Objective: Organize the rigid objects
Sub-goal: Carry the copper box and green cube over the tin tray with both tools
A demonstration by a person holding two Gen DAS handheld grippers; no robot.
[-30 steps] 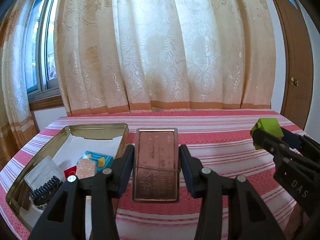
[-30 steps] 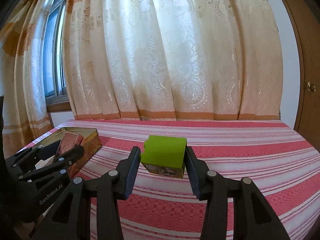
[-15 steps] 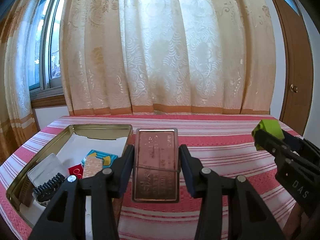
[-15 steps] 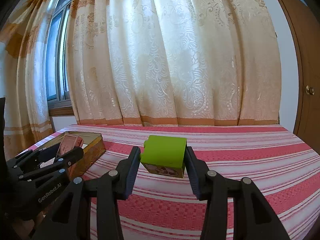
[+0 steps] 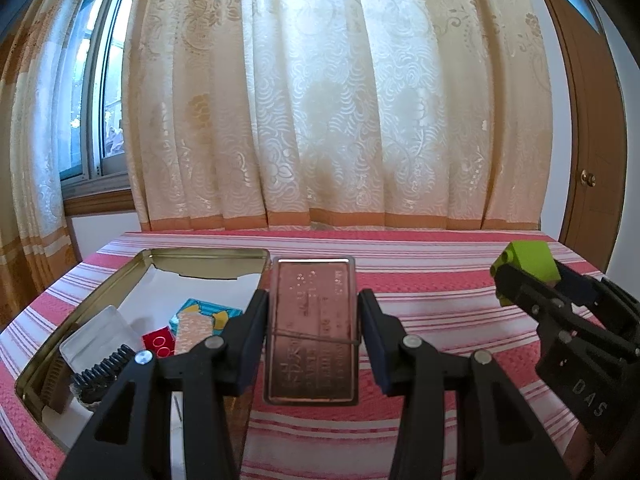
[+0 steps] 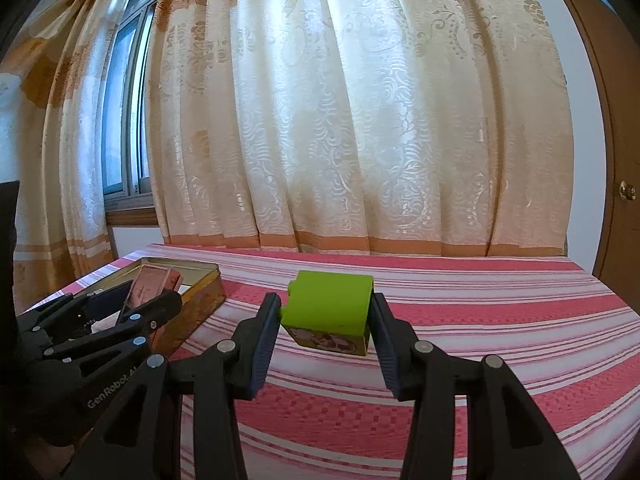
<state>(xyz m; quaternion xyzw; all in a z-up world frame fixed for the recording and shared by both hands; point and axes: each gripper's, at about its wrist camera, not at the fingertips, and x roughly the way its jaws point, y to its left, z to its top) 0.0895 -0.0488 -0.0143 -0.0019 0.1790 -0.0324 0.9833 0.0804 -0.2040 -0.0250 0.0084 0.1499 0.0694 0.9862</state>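
Note:
My left gripper [image 5: 313, 312] is shut on a flat copper-coloured tin [image 5: 312, 328] with a thin band around it, held just right of an open gold metal box [image 5: 208, 255]. The box holds several small items: a red brick [image 5: 159, 343], a blue-yellow pack [image 5: 208, 310], a clear block [image 5: 98, 338] and a black spring [image 5: 105, 364]. My right gripper [image 6: 325, 318] is shut on a lime-green toy block [image 6: 330, 306] above the striped cloth. The block also shows in the left wrist view [image 5: 528, 266]; the copper tin shows in the right wrist view [image 6: 154, 286].
A table with a red-and-white striped cloth [image 6: 480, 312] runs to the curtain [image 5: 340, 100] at the back. A window [image 5: 96, 92] is at the left and a wooden door [image 5: 592, 140] at the right. The gold box stands at the table's left side [image 6: 200, 284].
Both grippers have risen and tilted up slightly, so the table sits lower in view. Both keep their hold; the copper tin and green block have not shifted in the jaws.

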